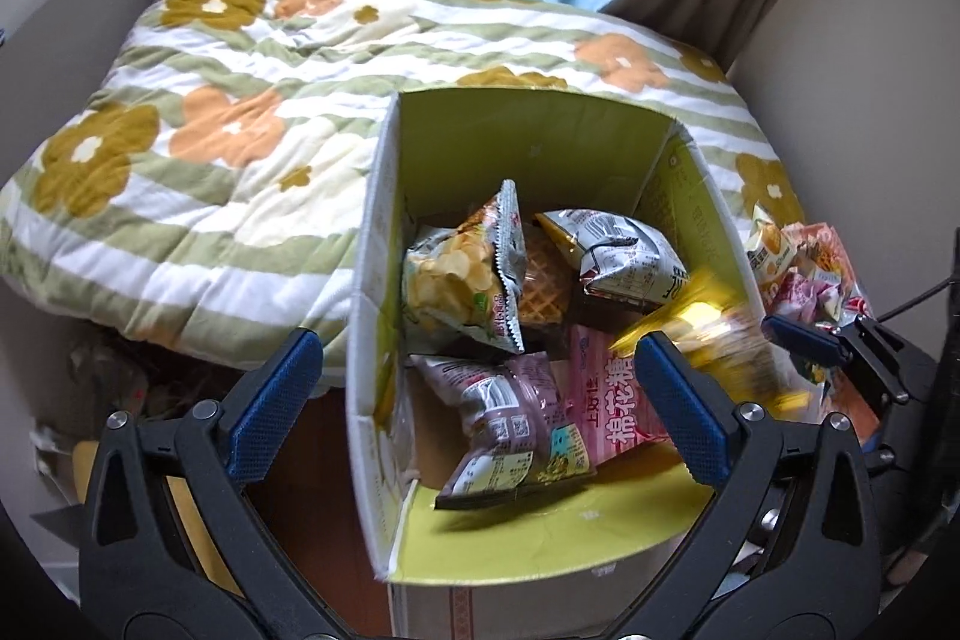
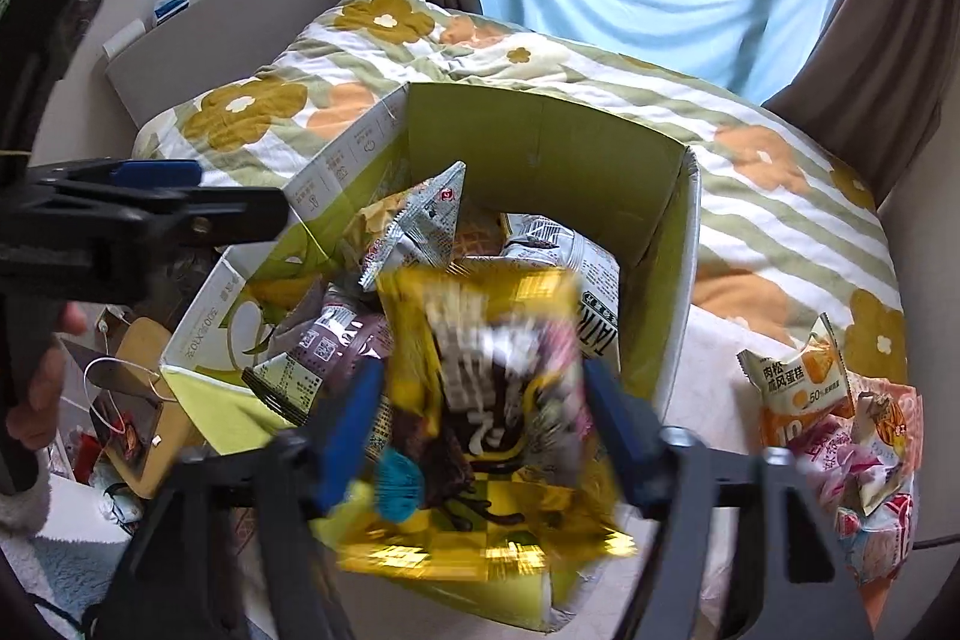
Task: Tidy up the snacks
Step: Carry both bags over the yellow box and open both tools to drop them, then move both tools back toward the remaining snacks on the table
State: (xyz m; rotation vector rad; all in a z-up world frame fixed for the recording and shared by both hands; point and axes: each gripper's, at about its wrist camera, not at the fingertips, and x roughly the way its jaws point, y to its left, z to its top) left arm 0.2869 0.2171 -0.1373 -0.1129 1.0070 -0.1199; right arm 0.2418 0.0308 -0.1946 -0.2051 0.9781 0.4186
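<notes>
An open cardboard box [image 1: 528,142] with a green inside stands on the bed and holds several snack packets, among them a chips bag [image 1: 462,274] and a pink marshmallow bag [image 1: 606,400]. My left gripper [image 1: 480,400] is open and empty above the box's near left corner. A blurred yellow snack bag [image 2: 486,400] lies between the fingers of my right gripper [image 2: 486,430], over the box [image 2: 540,130]. The fingers stand wide apart; whether they still hold the bag is unclear. The yellow bag [image 1: 708,334] also shows in the left wrist view.
A pile of loose snack packets [image 2: 840,430] lies on the bed right of the box, also seen in the left wrist view [image 1: 804,268]. A flowered quilt [image 1: 210,130] covers the bed. Clutter [image 2: 120,400] sits on the floor at the left.
</notes>
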